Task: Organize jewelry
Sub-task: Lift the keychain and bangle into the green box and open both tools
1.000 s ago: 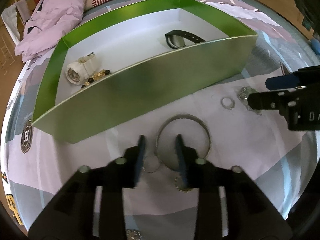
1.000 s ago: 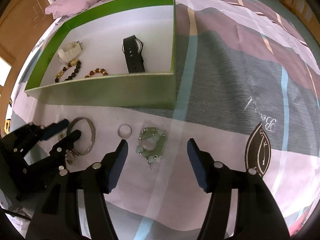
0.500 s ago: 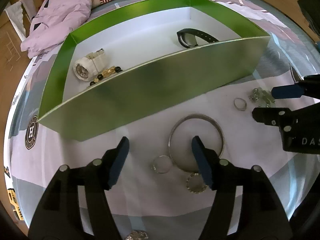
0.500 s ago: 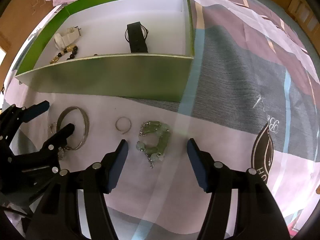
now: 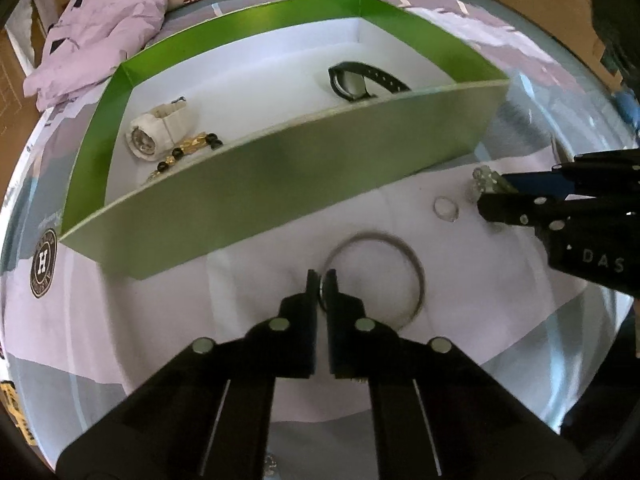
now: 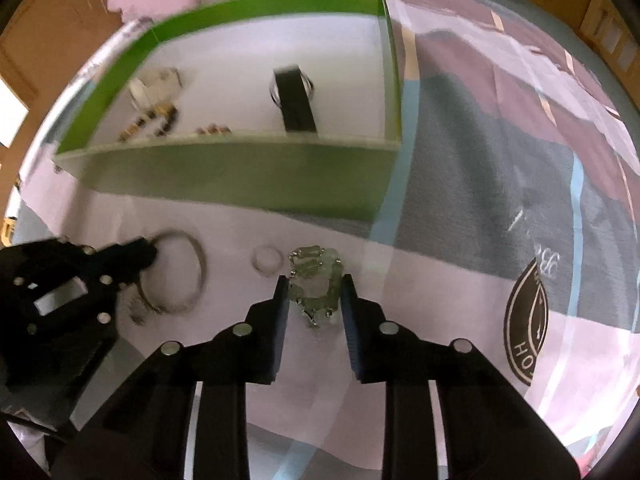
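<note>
Patchwork bedspread (image 6: 500, 168) in mauve, grey and pale blue, spread flat under everything. Green box (image 5: 280, 196) set on it, white inside, holding a black watch (image 5: 356, 80), a white watch (image 5: 156, 132) and dark and gold beads (image 5: 192, 148). Lilac garment (image 5: 100, 32) heaped beyond the far wall. On the cloth before the near wall, from left to right: silver bangle (image 5: 408, 264), small ring (image 6: 266, 259), green bead bracelet (image 6: 318, 280). Left gripper (image 5: 320, 280) clenched on the bangle's near-left rim, metal pinched between the fingertips. Right gripper (image 6: 314, 296) lowered over the bead bracelet, jaws partly closed either side of it, just beside the beads; contact impossible to tell.
</note>
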Tool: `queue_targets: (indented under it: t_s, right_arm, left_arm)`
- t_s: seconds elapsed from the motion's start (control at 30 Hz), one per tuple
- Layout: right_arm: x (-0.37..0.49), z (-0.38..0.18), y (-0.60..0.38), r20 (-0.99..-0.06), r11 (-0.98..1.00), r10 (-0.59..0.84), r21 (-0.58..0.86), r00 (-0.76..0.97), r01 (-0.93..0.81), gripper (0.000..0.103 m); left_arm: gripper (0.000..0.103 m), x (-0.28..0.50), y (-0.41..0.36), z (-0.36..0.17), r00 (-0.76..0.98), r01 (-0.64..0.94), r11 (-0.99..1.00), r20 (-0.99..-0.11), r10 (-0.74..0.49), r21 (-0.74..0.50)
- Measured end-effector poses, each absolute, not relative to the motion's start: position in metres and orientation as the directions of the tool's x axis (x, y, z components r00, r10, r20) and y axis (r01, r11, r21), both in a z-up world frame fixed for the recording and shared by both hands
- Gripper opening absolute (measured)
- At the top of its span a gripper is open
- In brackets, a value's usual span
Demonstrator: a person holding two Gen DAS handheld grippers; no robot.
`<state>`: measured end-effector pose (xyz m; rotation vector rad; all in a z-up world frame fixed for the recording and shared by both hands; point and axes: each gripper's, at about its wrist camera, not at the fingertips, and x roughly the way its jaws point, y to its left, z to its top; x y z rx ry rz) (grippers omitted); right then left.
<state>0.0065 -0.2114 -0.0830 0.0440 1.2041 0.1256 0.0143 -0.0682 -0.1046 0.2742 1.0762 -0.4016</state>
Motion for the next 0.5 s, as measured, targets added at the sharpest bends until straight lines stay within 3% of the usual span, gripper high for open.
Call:
queue_targets:
  t_s: [0.5]
  right_arm:
    - [-0.003, -0.025, -0.233, -0.787, 0.954, 0.297, 0.272, 0.541, -0.128, 0.026]
  left_arm:
    - [0.004, 0.019, -0.022, -0.023, 0.545, 0.391, 0.911, -0.763, -0.347, -0.134]
